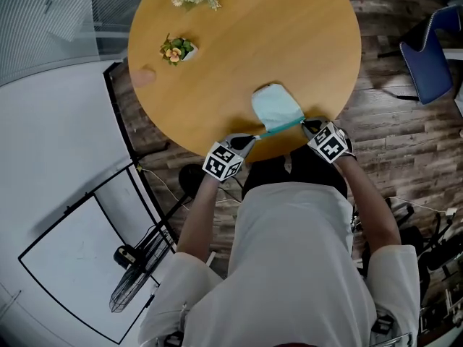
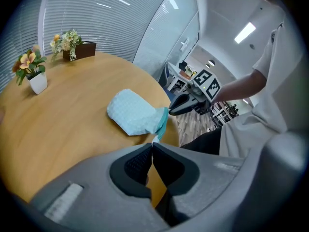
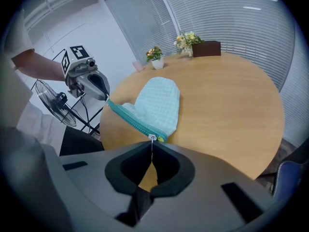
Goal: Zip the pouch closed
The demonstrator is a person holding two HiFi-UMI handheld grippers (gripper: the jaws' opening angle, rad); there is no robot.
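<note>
Right tongs point(image 3: 151, 149) are clamping the zipper pull point(image 3: 152, 138) while I'm pinching the pouch point(image 3: 157, 103) corner in the left tongs point(image 2: 151, 146), keeping the zipper point(image 3: 130, 119) taut.

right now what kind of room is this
Probably an office meeting room: a round wooden table with small potted flowers on it, slatted blinds over big windows, and a blue chair standing nearby.
</note>
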